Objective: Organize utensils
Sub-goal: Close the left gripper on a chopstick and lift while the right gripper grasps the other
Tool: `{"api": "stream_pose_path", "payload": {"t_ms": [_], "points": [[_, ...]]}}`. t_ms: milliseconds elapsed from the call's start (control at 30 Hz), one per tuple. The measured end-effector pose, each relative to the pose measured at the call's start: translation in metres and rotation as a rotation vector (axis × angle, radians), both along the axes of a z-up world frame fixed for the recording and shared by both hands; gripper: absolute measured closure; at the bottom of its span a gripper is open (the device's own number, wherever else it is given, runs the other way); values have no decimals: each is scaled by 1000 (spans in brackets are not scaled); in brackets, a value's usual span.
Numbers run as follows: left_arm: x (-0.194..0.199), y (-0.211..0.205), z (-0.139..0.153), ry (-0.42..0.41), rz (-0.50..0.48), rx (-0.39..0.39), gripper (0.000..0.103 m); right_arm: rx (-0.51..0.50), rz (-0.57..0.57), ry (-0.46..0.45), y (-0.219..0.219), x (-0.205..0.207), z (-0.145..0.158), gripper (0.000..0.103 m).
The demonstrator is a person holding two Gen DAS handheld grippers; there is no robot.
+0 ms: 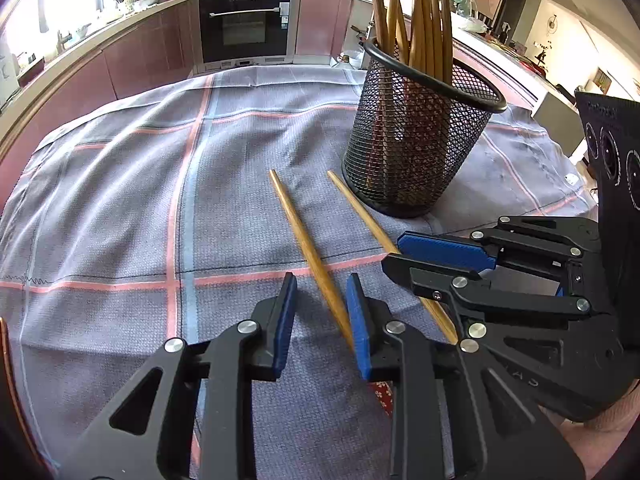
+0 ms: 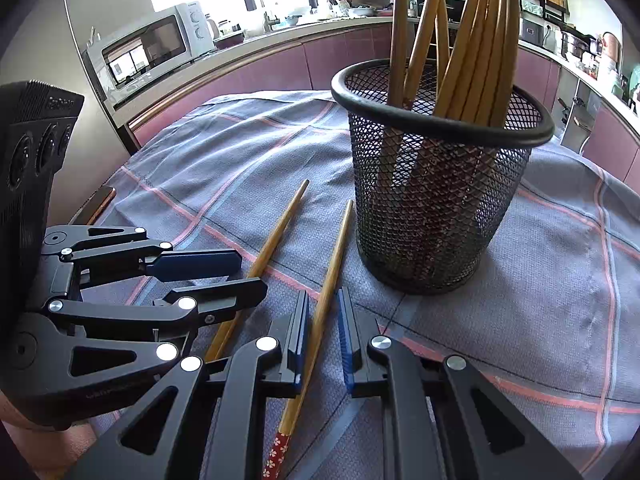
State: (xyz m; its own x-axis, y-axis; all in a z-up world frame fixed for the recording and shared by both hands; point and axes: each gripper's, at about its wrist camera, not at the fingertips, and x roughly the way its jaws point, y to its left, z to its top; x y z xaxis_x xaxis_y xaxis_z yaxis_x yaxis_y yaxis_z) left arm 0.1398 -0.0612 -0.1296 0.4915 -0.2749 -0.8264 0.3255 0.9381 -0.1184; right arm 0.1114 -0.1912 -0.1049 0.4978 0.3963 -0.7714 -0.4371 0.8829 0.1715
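Two loose wooden chopsticks lie side by side on the checked cloth. My left gripper is open around the left chopstick, which rests against the right blue pad only. My right gripper is open around the right chopstick, with slim gaps on both sides; that stick's red flowered end shows below the jaws. The black mesh cup stands upright just beyond, holding several chopsticks. The two grippers sit close together, each visible in the other's view: the right gripper and the left gripper.
The cloth covers a rounded table whose far edge faces pink cabinets and an oven. A microwave stands on the counter. A flat brown-edged object lies at the cloth's left edge. A hand holds the right gripper.
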Motion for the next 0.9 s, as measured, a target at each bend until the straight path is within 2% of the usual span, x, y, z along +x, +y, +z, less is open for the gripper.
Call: {"api": "stream_pose_path", "payload": {"t_ms": [233, 900], "points": [[-1, 2, -1, -6, 32, 1, 87, 2, -6, -2, 0, 3, -1, 94], [-8, 5, 0, 12, 51, -31, 95, 59, 7, 15, -13, -3, 8, 98]]}}
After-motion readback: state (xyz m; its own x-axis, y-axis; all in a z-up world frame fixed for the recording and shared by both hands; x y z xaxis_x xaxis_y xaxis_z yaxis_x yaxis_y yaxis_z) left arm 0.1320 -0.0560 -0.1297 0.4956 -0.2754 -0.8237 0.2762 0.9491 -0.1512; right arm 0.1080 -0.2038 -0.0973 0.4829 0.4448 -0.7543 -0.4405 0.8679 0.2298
